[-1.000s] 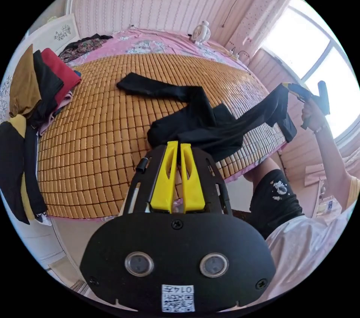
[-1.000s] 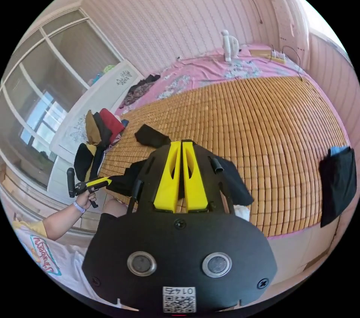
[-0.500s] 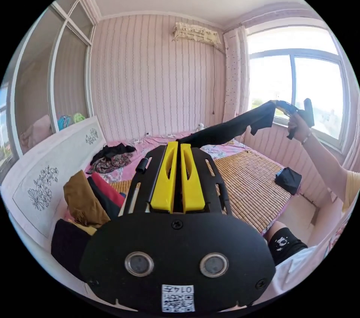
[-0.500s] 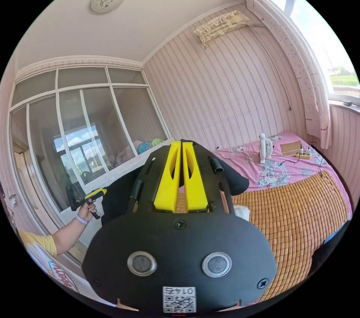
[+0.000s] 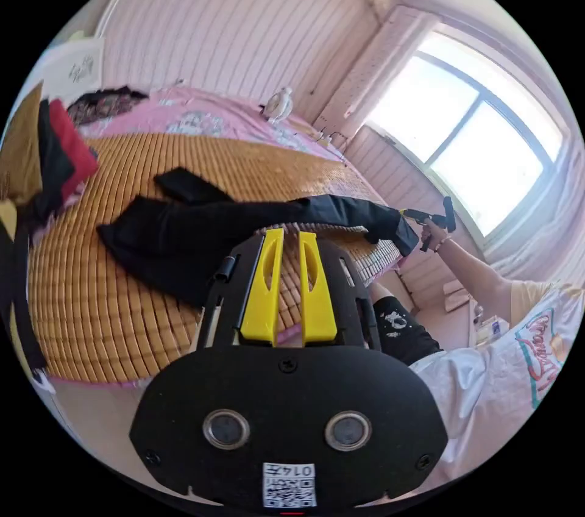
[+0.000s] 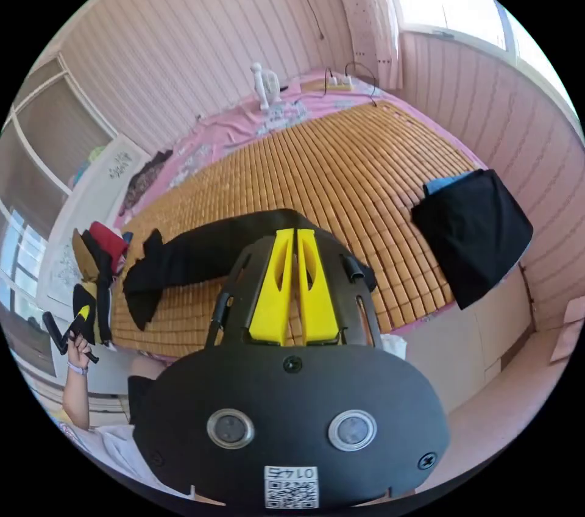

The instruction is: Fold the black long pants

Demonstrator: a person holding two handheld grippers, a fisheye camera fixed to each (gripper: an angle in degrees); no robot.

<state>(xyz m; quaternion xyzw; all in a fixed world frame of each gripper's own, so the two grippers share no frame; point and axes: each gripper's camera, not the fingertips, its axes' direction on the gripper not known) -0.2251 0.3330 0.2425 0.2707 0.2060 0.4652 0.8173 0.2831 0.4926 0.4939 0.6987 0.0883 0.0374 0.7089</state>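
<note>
The black long pants [image 5: 201, 230] lie stretched out across the bamboo mat [image 5: 122, 297] on the bed. My left gripper [image 5: 290, 235] is open just short of them, with mat showing between its yellow jaws. In the right gripper view it [image 6: 79, 317] is held in a hand off the bed's edge, apart from the pants' near end [image 6: 143, 291]. My right gripper [image 6: 295, 231] has its jaws together on the other end of the pants. The left gripper view shows it [image 5: 413, 214] pinching that end at the bed's edge.
A folded black garment [image 6: 475, 224] lies over the bed's corner. A pile of brown, red and black clothes [image 5: 49, 157] sits by the headboard. A small white fan [image 6: 263, 84] stands on the pink sheet at the far side. The person's white shirt [image 5: 487, 370] is near.
The pants were lifted and swung through the air between both grippers, then came down flat on the mat. The left gripper has opened and let go; the right still holds.
</note>
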